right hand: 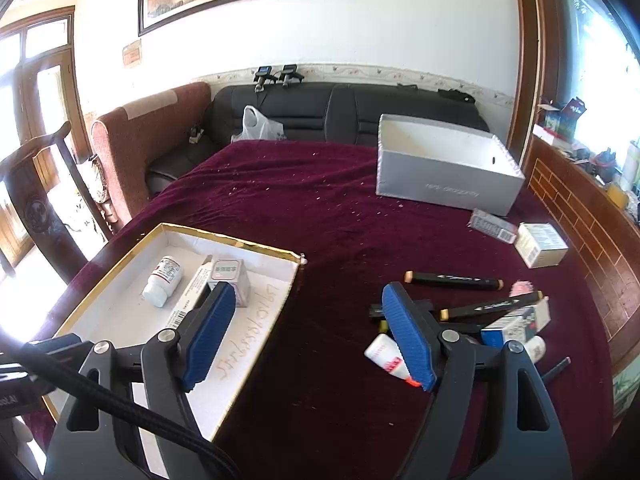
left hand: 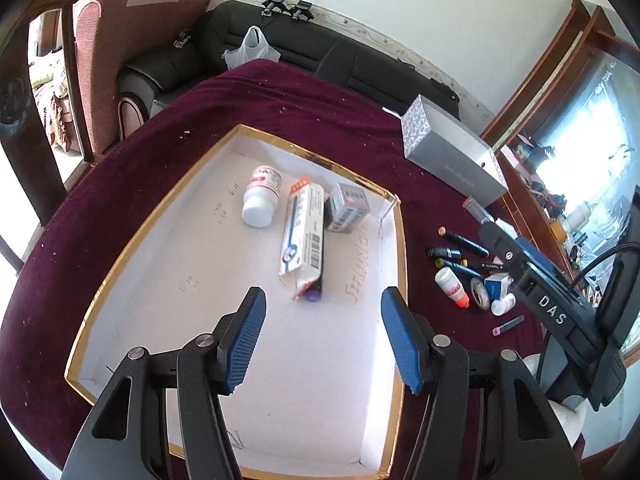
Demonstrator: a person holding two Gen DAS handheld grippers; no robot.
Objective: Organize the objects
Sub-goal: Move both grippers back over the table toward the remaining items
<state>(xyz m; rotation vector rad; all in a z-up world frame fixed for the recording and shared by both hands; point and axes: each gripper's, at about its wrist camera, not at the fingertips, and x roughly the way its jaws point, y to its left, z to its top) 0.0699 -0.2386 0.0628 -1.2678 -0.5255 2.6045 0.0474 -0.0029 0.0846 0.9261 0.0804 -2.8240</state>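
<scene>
While empty, gold-rimmed tray (left hand: 394,248) roomy.

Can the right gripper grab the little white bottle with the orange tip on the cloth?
Probably yes. The right gripper has open, empty jaws, and the white bottle with the orange tip lies on the maroon cloth right beside one finger, uncovered. Markers lie close behind it.

The left wrist view looks steeply down from just above the near end of the gold-rimmed tray (left hand: 120,256), with the sofa (left hand: 320,56) far behind. The right wrist view sits to the right of it, tilted less steeply, facing across the maroon cloth (right hand: 320,200) towards the same sofa and far wall. Both share the tray, the grey box (right hand: 448,184) and the pile of markers (right hand: 452,280); the rims are probably too warped to read.
</scene>
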